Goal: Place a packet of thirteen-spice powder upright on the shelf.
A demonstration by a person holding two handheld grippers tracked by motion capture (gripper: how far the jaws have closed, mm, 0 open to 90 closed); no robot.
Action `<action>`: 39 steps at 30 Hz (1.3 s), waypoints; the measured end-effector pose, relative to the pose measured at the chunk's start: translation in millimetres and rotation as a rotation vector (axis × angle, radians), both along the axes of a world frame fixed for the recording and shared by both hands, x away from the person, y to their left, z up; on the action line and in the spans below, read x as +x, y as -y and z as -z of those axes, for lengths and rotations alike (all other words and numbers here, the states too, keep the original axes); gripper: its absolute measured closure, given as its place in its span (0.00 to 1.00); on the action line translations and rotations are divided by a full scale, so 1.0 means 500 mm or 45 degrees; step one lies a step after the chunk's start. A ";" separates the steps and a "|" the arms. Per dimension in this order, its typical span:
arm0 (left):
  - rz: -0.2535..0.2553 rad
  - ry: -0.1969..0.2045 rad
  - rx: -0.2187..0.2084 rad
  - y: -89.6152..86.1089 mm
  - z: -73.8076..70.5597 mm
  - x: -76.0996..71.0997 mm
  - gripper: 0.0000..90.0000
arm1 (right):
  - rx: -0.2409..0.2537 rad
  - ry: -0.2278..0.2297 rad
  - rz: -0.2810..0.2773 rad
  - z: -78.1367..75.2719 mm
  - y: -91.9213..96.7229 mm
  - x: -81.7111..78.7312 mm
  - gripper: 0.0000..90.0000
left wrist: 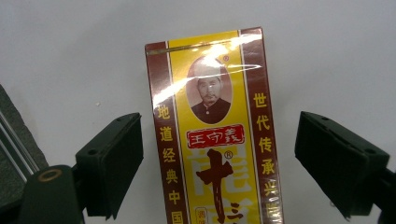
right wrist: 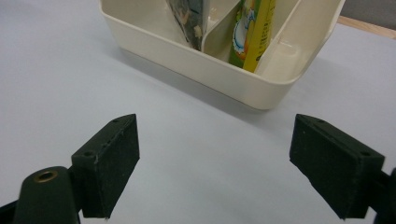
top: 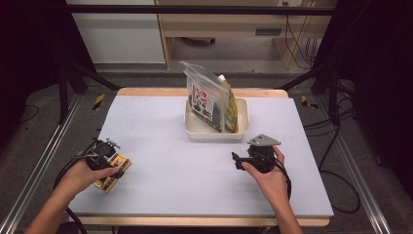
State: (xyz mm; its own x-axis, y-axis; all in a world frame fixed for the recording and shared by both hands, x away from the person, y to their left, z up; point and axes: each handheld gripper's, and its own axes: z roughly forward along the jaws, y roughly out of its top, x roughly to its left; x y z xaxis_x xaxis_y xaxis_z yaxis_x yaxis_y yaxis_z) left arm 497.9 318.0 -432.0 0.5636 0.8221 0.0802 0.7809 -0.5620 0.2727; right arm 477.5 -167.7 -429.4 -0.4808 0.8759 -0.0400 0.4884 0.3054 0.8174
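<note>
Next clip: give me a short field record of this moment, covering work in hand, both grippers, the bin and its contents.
work: picking up the yellow box lying flat on the table
left gripper: open, jaws either side of the box, not pressing it
right gripper: open, nothing between the jaws, facing the bin
bin: cream, divided, at the far middle of the table
contents: clear printed bag and yellow-green packet, both standing up
</note>
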 end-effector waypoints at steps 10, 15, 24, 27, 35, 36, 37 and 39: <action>0.008 -0.049 0.001 -0.005 0.014 0.007 0.22 | -0.002 -0.011 -0.004 0.003 -0.002 0.001 0.18; 0.016 -0.064 0.000 -0.004 0.020 0.010 0.26 | 0.005 -0.021 0.003 0.003 -0.002 0.000 0.18; 0.021 -0.083 0.020 -0.004 0.028 0.015 0.30 | -0.004 -0.026 -0.009 0.005 -0.005 0.000 0.18; 0.027 -0.083 0.024 -0.004 0.028 0.016 0.30 | -0.006 -0.028 -0.011 0.005 -0.006 0.000 0.18; 0.058 -0.064 0.044 0.004 0.024 0.015 0.33 | 0.004 -0.029 -0.004 0.004 -0.005 0.000 0.18; 0.066 -0.057 0.047 0.006 0.023 0.015 0.33 | 0.002 -0.028 -0.005 0.004 -0.005 0.000 0.18; 0.074 -0.057 0.052 0.008 0.022 0.015 0.34 | 0.001 -0.028 -0.007 0.005 -0.005 0.000 0.18; 0.087 -0.048 0.052 0.013 0.019 0.014 0.34 | 0.002 -0.028 -0.010 0.005 -0.006 0.001 0.18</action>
State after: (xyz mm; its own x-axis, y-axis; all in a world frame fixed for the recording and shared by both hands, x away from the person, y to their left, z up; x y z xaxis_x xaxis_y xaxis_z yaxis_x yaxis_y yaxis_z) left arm 505.1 311.7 -441.7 0.6216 0.7781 0.0908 0.7496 -0.6244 0.2195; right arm 477.8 -164.8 -431.9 -0.4881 0.8723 -0.0278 0.5042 0.3078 0.8069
